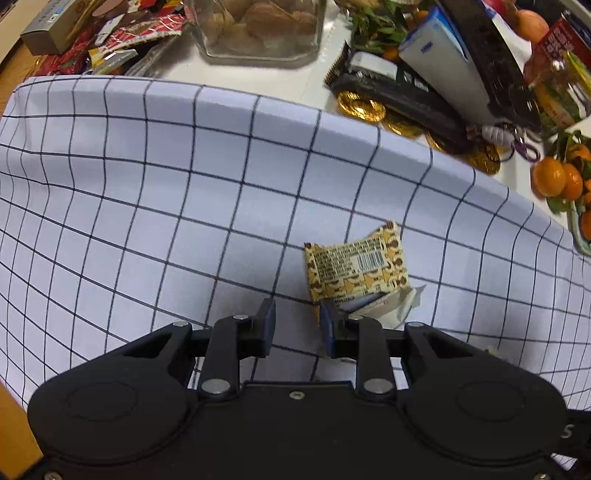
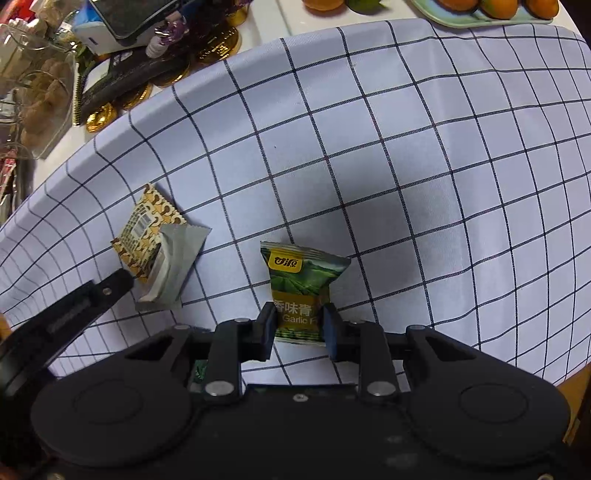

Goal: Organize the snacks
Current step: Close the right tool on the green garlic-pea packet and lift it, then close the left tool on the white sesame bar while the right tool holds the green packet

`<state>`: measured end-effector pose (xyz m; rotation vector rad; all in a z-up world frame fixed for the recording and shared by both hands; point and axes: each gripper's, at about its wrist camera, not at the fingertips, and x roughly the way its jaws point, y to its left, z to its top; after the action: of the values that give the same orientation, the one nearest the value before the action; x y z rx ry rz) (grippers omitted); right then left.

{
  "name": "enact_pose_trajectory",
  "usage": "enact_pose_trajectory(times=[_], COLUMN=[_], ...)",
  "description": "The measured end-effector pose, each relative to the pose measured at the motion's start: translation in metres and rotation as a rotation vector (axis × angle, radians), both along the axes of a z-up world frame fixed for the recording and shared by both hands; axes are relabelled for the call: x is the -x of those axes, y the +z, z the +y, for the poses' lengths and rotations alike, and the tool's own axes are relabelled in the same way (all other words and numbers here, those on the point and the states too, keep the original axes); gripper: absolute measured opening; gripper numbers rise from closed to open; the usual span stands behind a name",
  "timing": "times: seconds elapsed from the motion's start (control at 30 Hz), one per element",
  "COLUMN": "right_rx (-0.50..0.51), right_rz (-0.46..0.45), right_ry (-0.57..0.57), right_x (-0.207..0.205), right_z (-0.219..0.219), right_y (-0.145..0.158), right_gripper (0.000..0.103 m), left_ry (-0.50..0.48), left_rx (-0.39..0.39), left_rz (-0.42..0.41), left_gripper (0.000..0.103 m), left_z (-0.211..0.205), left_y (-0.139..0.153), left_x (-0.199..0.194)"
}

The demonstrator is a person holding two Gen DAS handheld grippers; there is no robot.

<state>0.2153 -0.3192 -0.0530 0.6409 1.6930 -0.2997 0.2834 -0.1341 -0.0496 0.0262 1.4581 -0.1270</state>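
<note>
Right gripper (image 2: 300,326) is pinching the green snack packet (image 2: 301,284) just above the checked cloth (image 2: 424,166), probably to line it up beside the yellow packet (image 1: 356,267). Left gripper (image 1: 297,325) sits partly spread, empty, right beside that one.

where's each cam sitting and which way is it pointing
Left wrist: sits on the left tool, looking forward and down at the checked cloth and the yellow snack packet near its right finger; own black tool body shows.
Right wrist: sits on the right tool, looking down at the green snack packet between its fingers; own body plus the left tool's tip at left.
Shared: the cloth, the yellow packet, the gold coins and the cookie jar.
</note>
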Motion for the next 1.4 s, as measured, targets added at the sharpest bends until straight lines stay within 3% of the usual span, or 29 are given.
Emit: enact_pose_trajectory(times=[0.37, 0.5, 0.6, 0.87, 1.17, 1.27, 1.4], right_rx=[-0.054, -0.056, -0.056, -0.04, -0.032, -0.041, -0.06], right_rz=[0.009, 0.031, 0.049, 0.043, 0.033, 0.026, 0.015], right_ry=[-0.057, -0.077, -0.09, -0.126, -0.136, -0.147, -0.177], right_x=[0.003, 0.004, 0.006, 0.011, 0.014, 0.014, 0.017], right_z=[-0.024, -0.03, -0.033, -0.042, -0.047, -0.05, -0.061], right_y=[0.01, 0.006, 0.004, 0.014, 0.021, 0.024, 0.028], right_gripper=[0.026, 0.014, 0.014, 0.017, 0.018, 0.018, 0.018], left_ry=[-0.171, -0.227, -0.227, -0.173, -0.247, -0.275, -0.241], left_rx=[0.028, 0.051, 0.063, 0.256, 0.223, 0.177, 0.177], left_rz=[0.034, 0.032, 0.028, 0.042, 0.011, -0.027, -0.018], left_gripper=[0.036, 0.036, 0.036, 0.035, 0.035, 0.035, 0.035], left_z=[-0.034, -0.042, -0.043, -0.024, -0.046, -0.052, -0.061], left_y=[-0.01, -0.009, -0.007, 0.008, 0.004, 0.007, 0.007], left_x=[0.025, 0.034, 0.036, 0.023, 0.041, 0.043, 0.034])
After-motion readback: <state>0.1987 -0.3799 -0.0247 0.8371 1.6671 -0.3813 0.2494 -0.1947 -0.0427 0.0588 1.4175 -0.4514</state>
